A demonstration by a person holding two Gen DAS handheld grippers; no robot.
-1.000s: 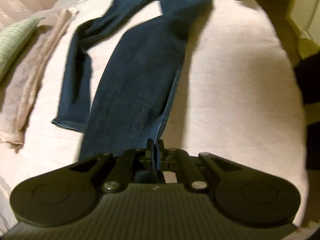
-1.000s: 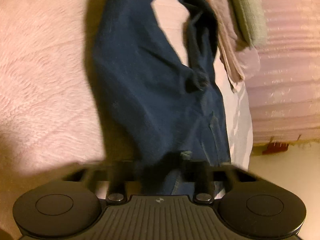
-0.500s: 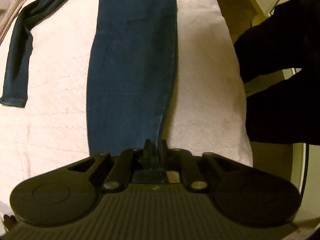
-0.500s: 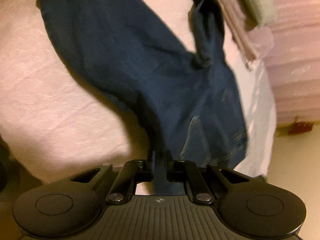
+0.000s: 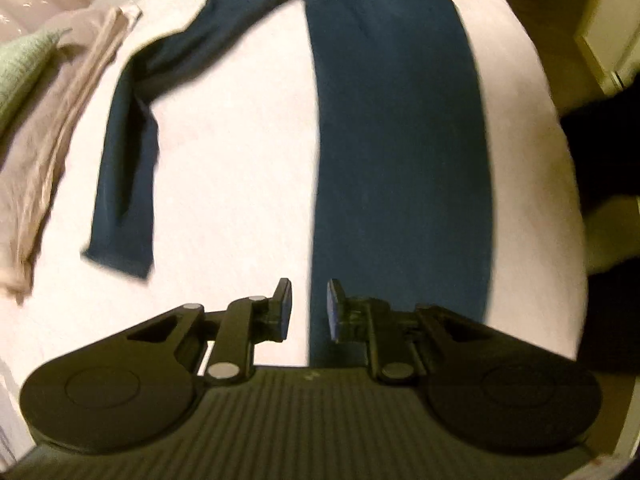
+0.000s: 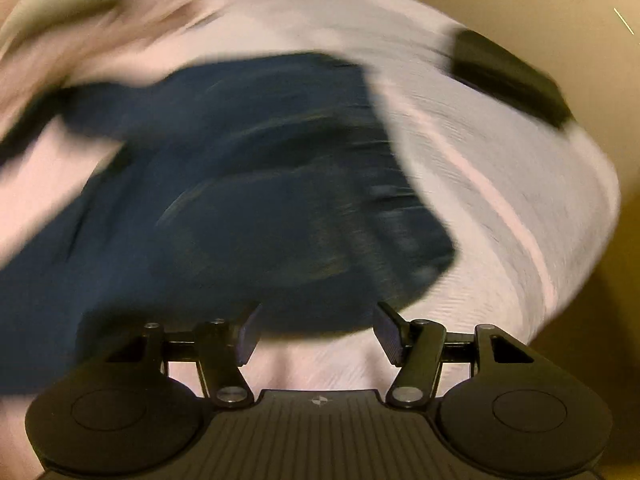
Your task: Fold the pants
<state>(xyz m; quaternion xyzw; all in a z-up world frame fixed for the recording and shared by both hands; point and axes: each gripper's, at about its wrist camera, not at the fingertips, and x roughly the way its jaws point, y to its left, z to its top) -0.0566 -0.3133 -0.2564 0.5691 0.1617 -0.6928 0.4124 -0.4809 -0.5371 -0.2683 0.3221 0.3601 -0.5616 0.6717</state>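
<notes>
The left hand-held gripper [image 5: 308, 308] hangs released, jaws parted, just above the near hem of the pants [image 5: 400, 140], which lie spread on the bed [image 5: 232, 160]. One leg runs straight from 6 o'clock up to 12 o'clock; the other bends away toward 10 o'clock, twisted and partly doubled on itself. The right hand-held gripper [image 6: 316, 336] is likewise released, empty, at the waist end, though that view is badly smeared. A folded beige cloth [image 5: 52, 152] lies at 9 o'clock.

The fabric looks like dark denim: soft and limp, moderately heavy, not slippery, nothing fragile. It should drape and drag rather than slide. Best holds are probably the thick hem and waistband edges. The bent leg likely needs straightening first.
</notes>
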